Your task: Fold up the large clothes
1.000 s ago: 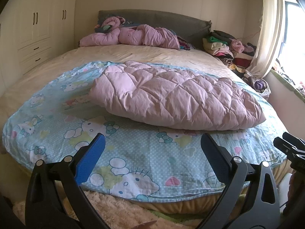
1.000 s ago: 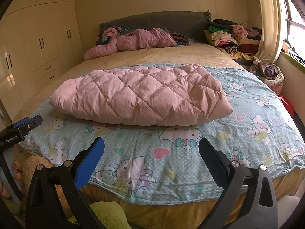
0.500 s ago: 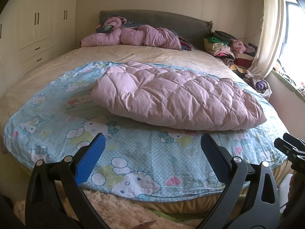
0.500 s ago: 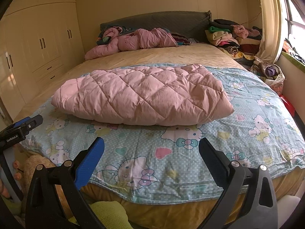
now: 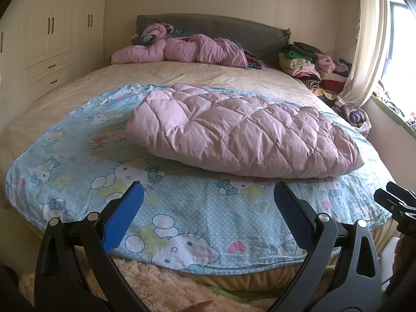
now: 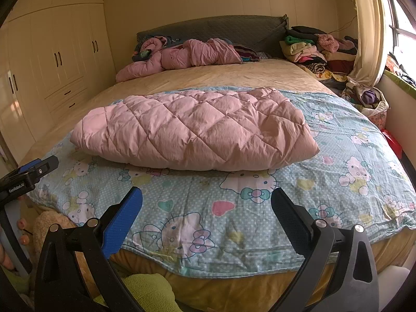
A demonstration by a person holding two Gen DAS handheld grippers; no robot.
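A folded pink quilted down garment (image 5: 241,132) lies on a light blue cartoon-cat sheet (image 5: 182,208) across the foot of the bed; it also shows in the right wrist view (image 6: 192,130). My left gripper (image 5: 208,208) is open and empty, held before the bed's near edge, short of the garment. My right gripper (image 6: 206,213) is open and empty, also at the near edge. The right gripper's tip shows at the far right of the left wrist view (image 5: 397,202); the left gripper shows at the left of the right wrist view (image 6: 28,174).
A crumpled pink jacket (image 5: 182,52) lies by the grey headboard (image 6: 213,28). A pile of folded clothes (image 6: 312,49) sits at the back right by the curtain (image 5: 364,39). White wardrobes (image 6: 52,59) line the left wall. Fluffy beige and green fabrics (image 6: 150,293) lie below the bed edge.
Both views have shifted slightly, with the bed and garment sitting a little lower and nearer. The garment has not moved and both grippers stay open.
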